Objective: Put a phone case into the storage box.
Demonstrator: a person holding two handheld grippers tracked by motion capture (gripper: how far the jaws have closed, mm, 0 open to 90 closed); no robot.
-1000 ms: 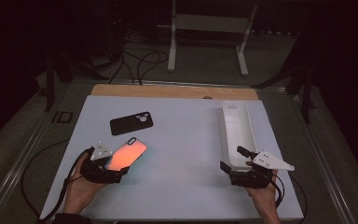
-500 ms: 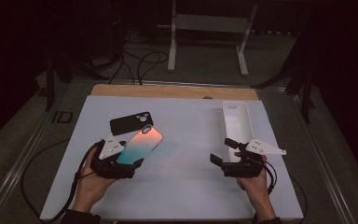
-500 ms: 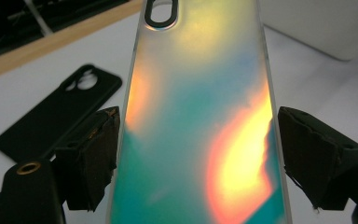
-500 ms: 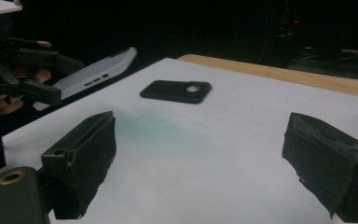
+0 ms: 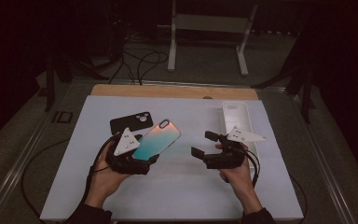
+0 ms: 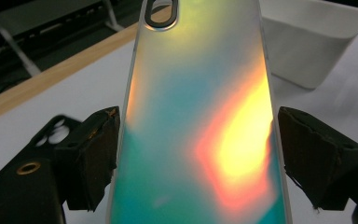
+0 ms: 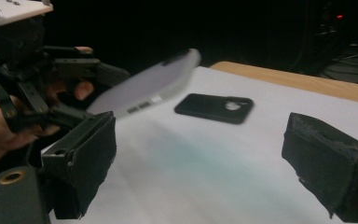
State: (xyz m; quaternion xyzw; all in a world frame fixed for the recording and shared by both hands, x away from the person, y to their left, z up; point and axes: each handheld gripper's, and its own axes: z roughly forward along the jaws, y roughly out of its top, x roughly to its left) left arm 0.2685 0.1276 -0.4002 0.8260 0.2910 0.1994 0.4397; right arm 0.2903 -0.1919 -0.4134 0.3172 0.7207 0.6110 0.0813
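Long white plastic tray [image 5: 237, 122] lying at right side of white tabletop [image 5: 182, 196]; inside too dim to make out. Glossy iridescent teal-orange phone case [image 5: 156, 139], rounded corners, oval camera cutout, being held off tabletop, tilted, side edges pinched between left gripper [image 6: 198, 161] fingers [image 6: 93, 156]. Matte black phone case [image 5: 131, 122] lying flat beyond. Right gripper [image 7: 205, 163] fingers [image 7: 328, 163] standing wide, holding nothing, pointing toward iridescent case, apart from it.

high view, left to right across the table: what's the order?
Black phone case → iridescent phone case held in the left claw → right claw, open and empty → white tray.
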